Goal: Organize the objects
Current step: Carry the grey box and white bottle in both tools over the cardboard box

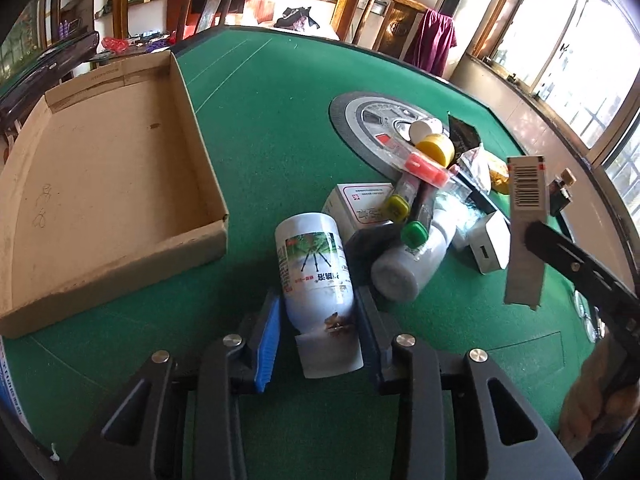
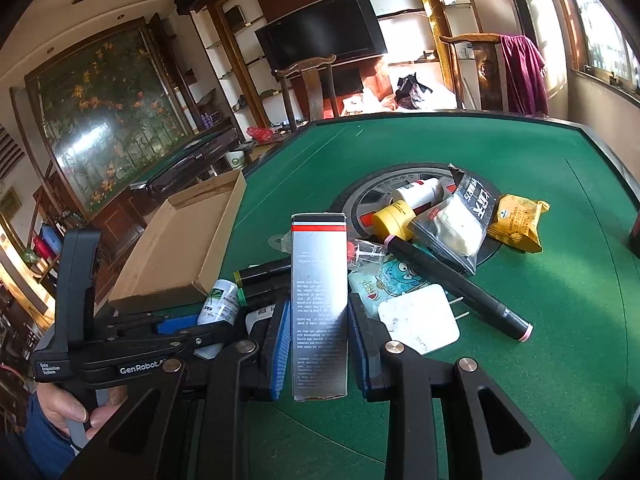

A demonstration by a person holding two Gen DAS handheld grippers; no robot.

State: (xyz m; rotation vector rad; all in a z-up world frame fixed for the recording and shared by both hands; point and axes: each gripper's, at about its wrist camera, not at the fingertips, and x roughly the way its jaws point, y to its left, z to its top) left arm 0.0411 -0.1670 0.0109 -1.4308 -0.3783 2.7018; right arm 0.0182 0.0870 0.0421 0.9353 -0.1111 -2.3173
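My left gripper (image 1: 316, 320) is shut on a white bottle (image 1: 314, 264) with a green picture label, low over the green table, just right of the open cardboard box (image 1: 120, 184). My right gripper (image 2: 318, 328) is shut on a tall silver carton (image 2: 319, 304) with a red stripe and holds it upright above the pile; the carton also shows in the left wrist view (image 1: 526, 228). The left gripper (image 2: 192, 332) with the bottle (image 2: 220, 300) shows at the lower left of the right wrist view.
A pile lies around the table's round centre panel (image 1: 372, 120): a grey bottle (image 1: 408, 264), a white box (image 1: 360, 204), markers (image 2: 456, 280), a yellow cap (image 2: 394, 216), a white charger (image 2: 418, 318), snack packets (image 2: 518, 222). Chairs stand behind the table.
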